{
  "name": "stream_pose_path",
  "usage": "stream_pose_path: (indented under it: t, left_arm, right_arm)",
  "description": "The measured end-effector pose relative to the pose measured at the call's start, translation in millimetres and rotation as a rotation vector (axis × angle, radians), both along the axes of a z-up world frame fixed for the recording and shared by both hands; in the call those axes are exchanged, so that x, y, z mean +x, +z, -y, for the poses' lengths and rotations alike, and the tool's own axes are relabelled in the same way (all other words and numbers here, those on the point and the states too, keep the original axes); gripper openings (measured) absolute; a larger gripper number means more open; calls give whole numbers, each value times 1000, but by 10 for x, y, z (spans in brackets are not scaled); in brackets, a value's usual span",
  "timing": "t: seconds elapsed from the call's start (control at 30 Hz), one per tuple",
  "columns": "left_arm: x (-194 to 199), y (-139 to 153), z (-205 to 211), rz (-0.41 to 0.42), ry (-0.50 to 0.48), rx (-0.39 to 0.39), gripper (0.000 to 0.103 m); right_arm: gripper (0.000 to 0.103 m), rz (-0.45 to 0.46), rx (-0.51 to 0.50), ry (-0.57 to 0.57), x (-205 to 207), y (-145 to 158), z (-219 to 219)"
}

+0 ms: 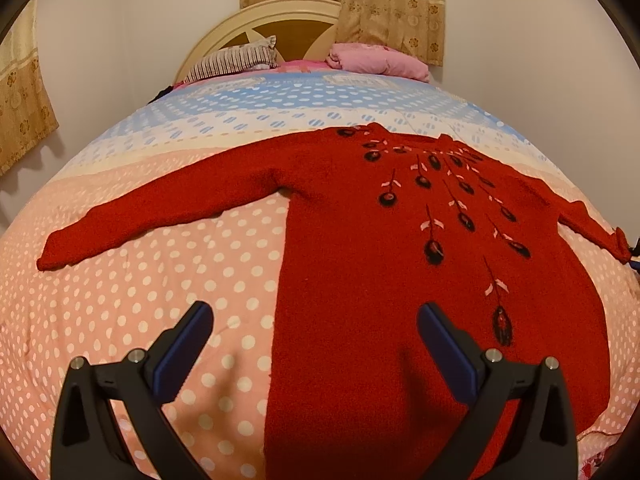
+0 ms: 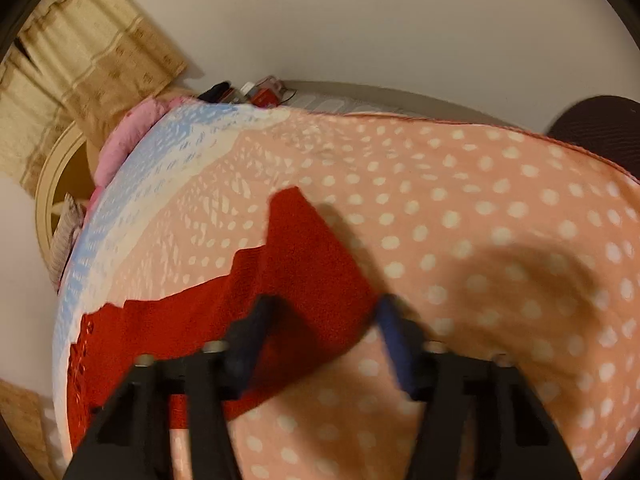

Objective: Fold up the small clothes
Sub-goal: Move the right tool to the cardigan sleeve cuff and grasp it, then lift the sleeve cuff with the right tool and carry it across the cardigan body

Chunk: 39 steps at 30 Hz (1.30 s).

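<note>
A red knit sweater (image 1: 360, 260) with dark embroidered flowers lies flat, front up, on a dotted bedspread (image 1: 140, 300), sleeves spread to both sides. My left gripper (image 1: 316, 320) hangs open over the sweater's lower left edge, with nothing between its blue pads. In the right wrist view, which is blurred, the sweater's right sleeve (image 2: 304, 264) fills the gap of my right gripper (image 2: 324, 320), and both pads touch the cloth. The same sleeve's cuff (image 1: 620, 246) looks bunched at the left wrist view's right edge, beside a bit of blue pad.
Beyond the sweater lie a striped pillow (image 1: 236, 60) and folded pink bedding (image 1: 376, 60), against a cream headboard (image 1: 280, 16). Curtains (image 1: 380, 4) hang behind. Small items (image 2: 256, 94) sit past the bed's far edge, and a dark round object (image 2: 600, 128) stands at the right.
</note>
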<state>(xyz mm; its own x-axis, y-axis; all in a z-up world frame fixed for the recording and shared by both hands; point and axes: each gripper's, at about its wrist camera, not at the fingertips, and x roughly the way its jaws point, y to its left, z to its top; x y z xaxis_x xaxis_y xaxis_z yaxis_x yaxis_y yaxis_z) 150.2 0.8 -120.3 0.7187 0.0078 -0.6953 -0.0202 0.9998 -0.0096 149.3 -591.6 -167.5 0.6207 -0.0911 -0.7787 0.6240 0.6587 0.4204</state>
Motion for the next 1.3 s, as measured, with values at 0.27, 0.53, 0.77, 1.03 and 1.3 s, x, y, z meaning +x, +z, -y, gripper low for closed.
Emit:
stream_pose_path:
  t: [0.27,0.53,0.77,1.03,1.3]
  left_arm:
    - [-19,104,-117,27,21,-23,103]
    - [-11,115,-138,23,20,-27,103]
    - [-9,127,-210,29,35,-38,103]
    - [1,167,-327,37,50,-55,103]
    - [2,206,-412,45,62,-66,103]
  right_arm:
    - [11,96,-35,44,-18,269,-91]
    - [10,161,-99,94,79,711,-251]
    - [10,201,-163,174,293,1084,-548]
    - [10,261,-222,260,541,1523,-955]
    - [10,319,-255,363,795,1905,-1485]
